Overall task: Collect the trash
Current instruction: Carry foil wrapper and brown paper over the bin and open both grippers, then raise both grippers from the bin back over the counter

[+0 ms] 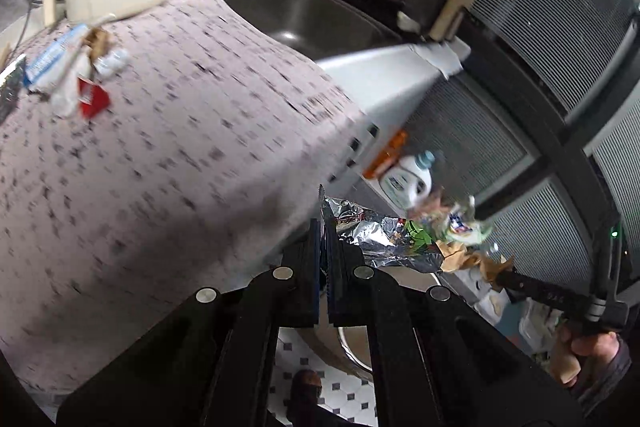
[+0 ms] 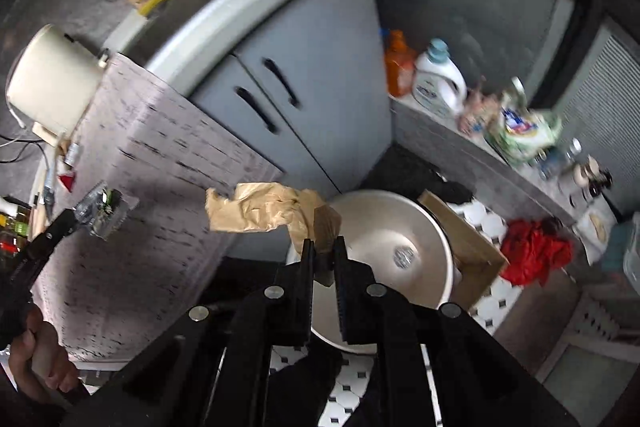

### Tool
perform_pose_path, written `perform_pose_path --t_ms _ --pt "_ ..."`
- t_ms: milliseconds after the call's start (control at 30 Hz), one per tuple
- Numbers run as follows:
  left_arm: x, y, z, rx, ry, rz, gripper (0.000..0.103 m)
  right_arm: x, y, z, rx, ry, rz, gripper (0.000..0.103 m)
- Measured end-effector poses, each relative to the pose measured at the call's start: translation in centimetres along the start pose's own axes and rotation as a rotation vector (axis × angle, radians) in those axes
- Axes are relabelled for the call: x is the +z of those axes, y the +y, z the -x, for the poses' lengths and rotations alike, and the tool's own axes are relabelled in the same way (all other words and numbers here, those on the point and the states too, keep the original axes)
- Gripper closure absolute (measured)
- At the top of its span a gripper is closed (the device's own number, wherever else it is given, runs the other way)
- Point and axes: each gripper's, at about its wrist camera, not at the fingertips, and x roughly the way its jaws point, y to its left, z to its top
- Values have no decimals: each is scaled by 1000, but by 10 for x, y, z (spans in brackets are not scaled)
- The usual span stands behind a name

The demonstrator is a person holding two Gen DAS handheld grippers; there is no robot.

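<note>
Paper [image 2: 260, 211] pinched in right claw [image 2: 323, 251] (crumpled).

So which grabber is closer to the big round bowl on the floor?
Right. The right gripper, pinching brown paper, hangs right above the bowl. The left gripper, clamped on a foil wrapper, is off to the side by the counter edge.
</note>
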Motion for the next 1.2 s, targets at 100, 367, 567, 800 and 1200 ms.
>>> perform_pose_path --t_ms 100,367,567,800,1200 --pt "-13 -16 -6 -9 10 -5 100 -11 -16 -12 -23 68 17 56" --pt "-43 -55 -30 -45 54 -26 100 -20 -51 14 -64 17 29 40" --pt "-64 -86 -53 -105 110 -51 100 -21 -75 31 -100 2 14 39" --pt "-77 -114 -75 -153 176 -75 84 -25 -95 46 -118 -9 -1 38" --pt "-78 -100 -49 -129 81 -23 22 -30 -79 42 -109 23 63 25"
